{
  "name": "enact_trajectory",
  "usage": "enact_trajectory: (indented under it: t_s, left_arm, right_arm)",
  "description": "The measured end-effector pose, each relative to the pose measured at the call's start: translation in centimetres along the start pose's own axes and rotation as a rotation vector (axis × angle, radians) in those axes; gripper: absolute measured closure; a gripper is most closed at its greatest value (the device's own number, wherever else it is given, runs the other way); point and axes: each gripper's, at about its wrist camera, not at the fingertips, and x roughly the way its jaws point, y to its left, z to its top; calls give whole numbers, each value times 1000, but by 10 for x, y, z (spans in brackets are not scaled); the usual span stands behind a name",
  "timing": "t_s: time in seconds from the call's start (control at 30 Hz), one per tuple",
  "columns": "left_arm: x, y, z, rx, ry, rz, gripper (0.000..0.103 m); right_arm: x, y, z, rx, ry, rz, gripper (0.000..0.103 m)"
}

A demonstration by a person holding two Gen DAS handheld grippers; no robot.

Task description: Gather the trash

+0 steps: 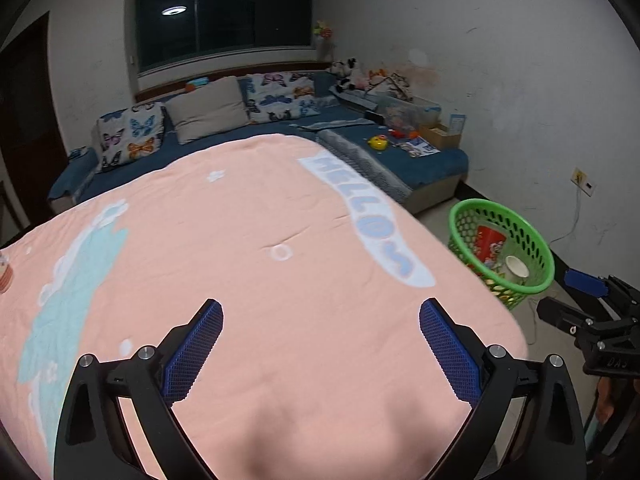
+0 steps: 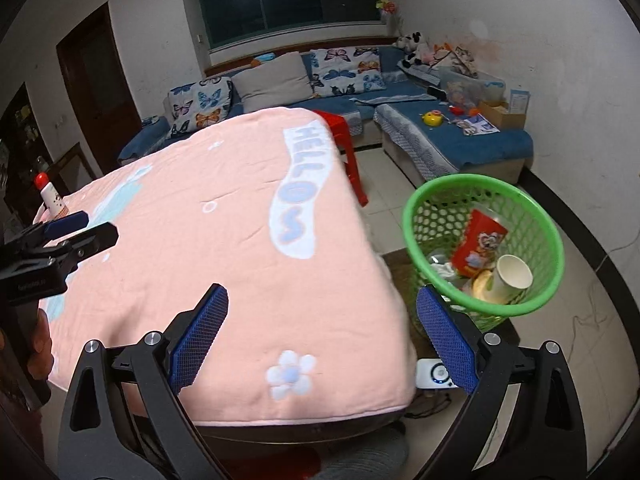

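Note:
My left gripper (image 1: 322,308) hangs open over a table covered by a pink "HELLO" cloth (image 1: 248,216), with nothing between its blue pads. My right gripper (image 2: 323,292) is open too, over the table's near right corner, and it holds nothing. A green mesh basket (image 2: 416,200) stands on the floor to the right of the table. It holds a red printed carton (image 2: 478,242), a white paper cup (image 2: 514,276) and other scraps. A small bottle with a red cap (image 2: 50,196) stands at the table's far left edge. The basket (image 1: 536,248) also shows in the left wrist view.
A blue corner sofa (image 2: 460,136) with butterfly cushions, toys and boxes lines the far wall. A red plastic stool (image 2: 346,136) stands behind the table. A white device (image 2: 434,374) and cables lie on the floor under the table's corner. A hand (image 2: 40,344) holds the left gripper (image 2: 94,226).

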Motion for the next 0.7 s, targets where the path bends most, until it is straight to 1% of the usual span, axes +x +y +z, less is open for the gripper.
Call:
enact_trajectory:
  t_s: [0.13,0.23,0.3,0.6,0.7]
  left_arm:
    - [-12,15,-9,-30,-8,15,7]
    - [-20,25,-15,-48,-14,27,7]
    - [-23,29,-18,-50,-18,37,7]
    - [-28,36,-28,-75,-21,36,7]
    - [-28,37,-30,-78,-18,33,7]
  right_arm:
    - [1,11,1,5,-4,8,8]
    - [-1,18,-2,4,-13,-4,8]
    - [-2,19,-3,18,-16,8,8]
    - [-10,25,-9,38,-36,10,8]
    - [-12,29,-11,20,-42,-14,8]
